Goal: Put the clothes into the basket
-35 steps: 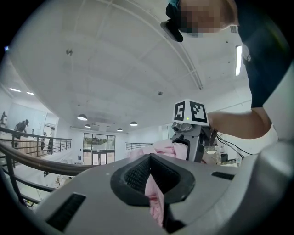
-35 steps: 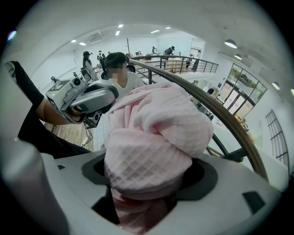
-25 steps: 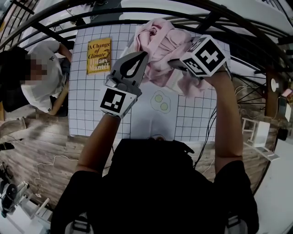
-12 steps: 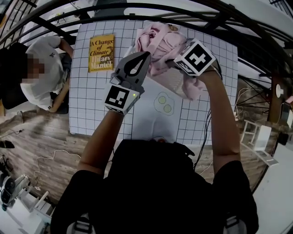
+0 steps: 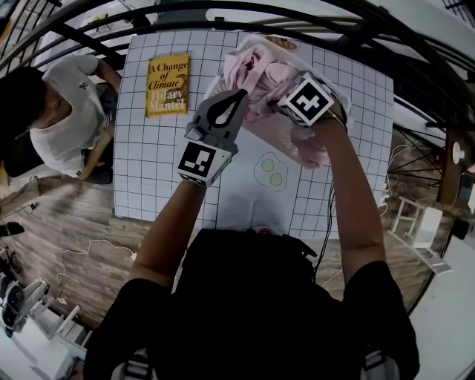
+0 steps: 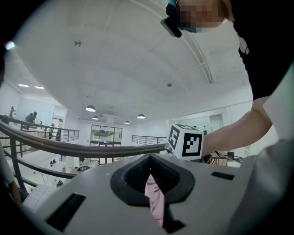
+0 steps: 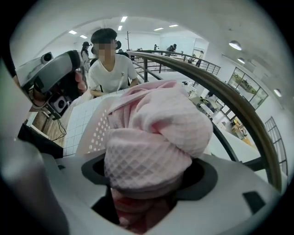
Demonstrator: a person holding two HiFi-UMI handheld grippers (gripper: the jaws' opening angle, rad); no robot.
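Observation:
A pink waffle-knit garment (image 5: 256, 70) hangs bunched over a white perforated basket (image 5: 276, 128) on the gridded table mat. My left gripper (image 5: 237, 95) is shut on a thin fold of it, which shows as a pink strip (image 6: 154, 199) between the closed jaws. My right gripper (image 5: 286, 100), with its marker cube, points steeply down. It is shut on a thick wad of the same garment (image 7: 151, 147), which fills the jaws and hides the fingertips. In the right gripper view the basket's holed wall (image 7: 98, 129) sits just under the cloth.
A yellow book (image 5: 165, 83) lies on the grid mat (image 5: 148, 163) to the left of the basket. A person in a white shirt (image 5: 63, 119) sits at the table's left side. Black railings (image 5: 356, 22) curve round behind the table. A green egg-like print (image 5: 271, 169) marks the mat near me.
Both grippers and the pink garment have sunk toward the basket. The cloth now sits lower over its rim. Both grips are unchanged.

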